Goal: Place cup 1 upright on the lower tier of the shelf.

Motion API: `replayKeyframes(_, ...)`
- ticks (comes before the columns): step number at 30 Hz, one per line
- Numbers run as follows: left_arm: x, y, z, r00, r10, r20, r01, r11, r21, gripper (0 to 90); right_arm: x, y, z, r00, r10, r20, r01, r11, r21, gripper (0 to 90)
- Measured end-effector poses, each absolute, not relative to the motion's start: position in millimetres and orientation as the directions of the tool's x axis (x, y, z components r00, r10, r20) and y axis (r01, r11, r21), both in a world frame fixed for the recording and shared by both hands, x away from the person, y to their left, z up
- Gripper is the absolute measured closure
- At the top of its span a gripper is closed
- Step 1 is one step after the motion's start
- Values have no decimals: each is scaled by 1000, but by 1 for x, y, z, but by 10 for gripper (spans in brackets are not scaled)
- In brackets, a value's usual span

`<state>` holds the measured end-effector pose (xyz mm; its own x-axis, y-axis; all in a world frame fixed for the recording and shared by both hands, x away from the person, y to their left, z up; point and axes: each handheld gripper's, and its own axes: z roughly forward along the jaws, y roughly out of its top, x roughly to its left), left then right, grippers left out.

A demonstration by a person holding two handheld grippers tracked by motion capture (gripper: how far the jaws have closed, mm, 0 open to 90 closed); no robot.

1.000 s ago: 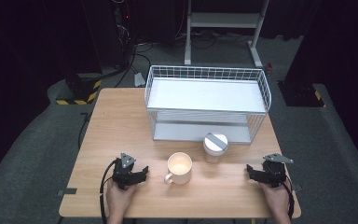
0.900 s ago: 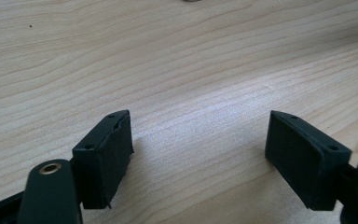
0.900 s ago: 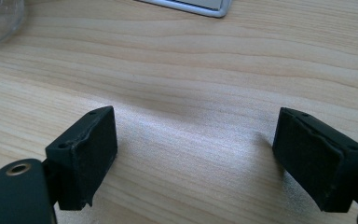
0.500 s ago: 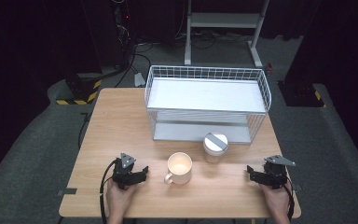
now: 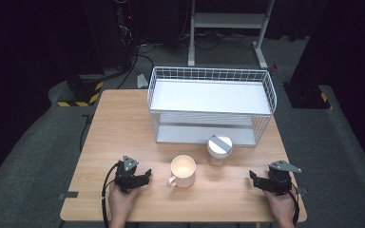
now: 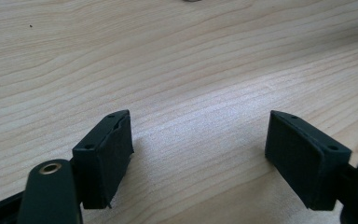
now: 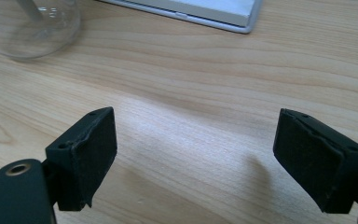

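A cream mug stands near the table's front edge, handle toward the front left. Beside it on the right is a clear jar with a grey lid, whose glass base also appears at the top left of the right gripper view. My left gripper rests on the table left of the mug, open, with only bare wood between its jaws. My right gripper rests at the front right, also open with nothing between its jaws.
A white wire basket shelf with two levels stands at the back of the wooden table. Its lower tray edge lies ahead of the right gripper. Dark floor, cables and a metal stand surround the table.
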<state>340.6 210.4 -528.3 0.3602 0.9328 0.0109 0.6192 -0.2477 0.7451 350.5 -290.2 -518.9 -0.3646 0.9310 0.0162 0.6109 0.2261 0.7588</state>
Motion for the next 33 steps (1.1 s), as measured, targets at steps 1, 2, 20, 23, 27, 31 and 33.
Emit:
replayKeyframes(1, 341, 210, -528, 360, 933, 11, 619, -248, 745, 233, 350, -290, -519, -368, 930, 16, 608, 228, 760, 136)
replayKeyframes(2, 341, 210, -528, 360, 933, 11, 619, -248, 745, 233, 350, -289, -519, -371, 929, 16, 606, 229, 762, 136)
replayKeyframes(20, 341, 210, -528, 360, 933, 11, 619, -248, 745, 233, 345, -273, -515, -414, 910, 30, 581, 239, 778, 135)
replayKeyframes(23, 341, 210, -528, 360, 933, 11, 619, -248, 745, 233, 345, -270, -515, -421, 907, 32, 577, 240, 781, 134)
replayKeyframes(27, 341, 210, -528, 360, 933, 11, 619, -248, 745, 233, 345, -266, -514, -442, 897, 25, 568, 258, 782, 133)
replayKeyframes(31, 341, 210, -528, 360, 933, 11, 619, -248, 745, 233, 343, -260, -513, -450, 892, 36, 568, 255, 783, 133)
replayKeyframes(33, 340, 210, -528, 359, 933, 9, 620, -246, 745, 233, 344, -258, -514, -462, 886, 38, 561, 258, 786, 133)
